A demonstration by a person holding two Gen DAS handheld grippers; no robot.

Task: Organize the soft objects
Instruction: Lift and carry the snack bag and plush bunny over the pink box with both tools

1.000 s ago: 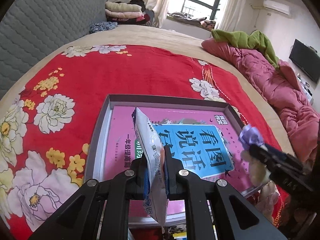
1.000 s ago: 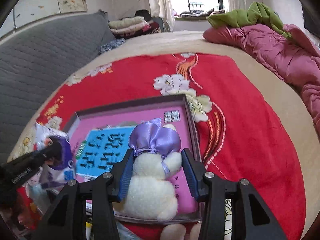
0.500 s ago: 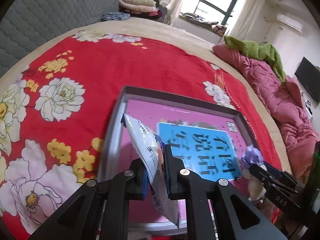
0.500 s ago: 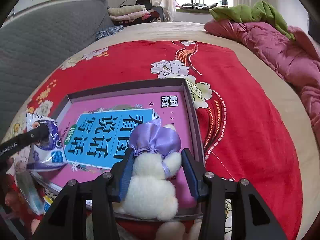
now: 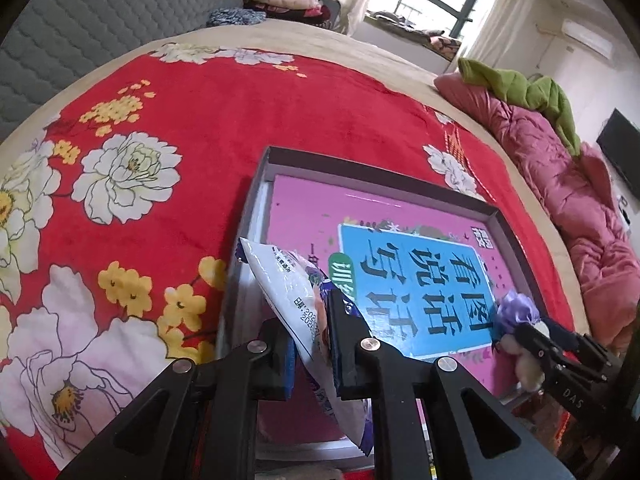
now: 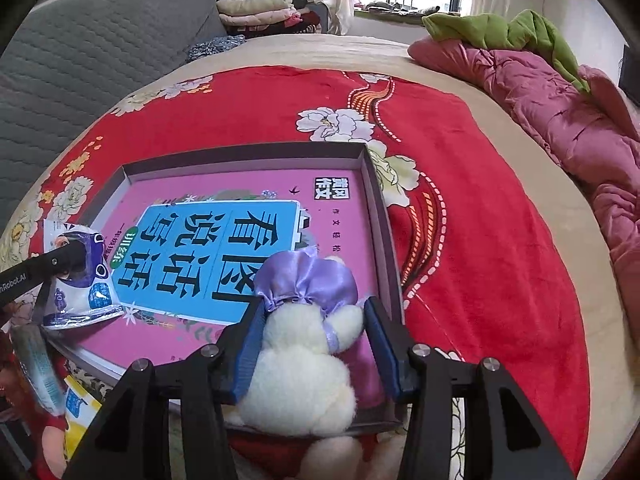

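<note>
Inside grey tray (image 6: 376,184) on the bed, pink book (image 6: 224,240) lying flat, left claw (image 5: 312,344) clamping tilted snack packet (image 5: 288,280), right claw (image 6: 316,344) gripping white plush toy (image 6: 300,364), purple cap forward

One tray (image 6: 376,200), one book (image 6: 224,248), one packet (image 5: 296,304), one plush toy (image 6: 300,364), two grippers: left (image 5: 310,344), right (image 6: 312,344).
</note>
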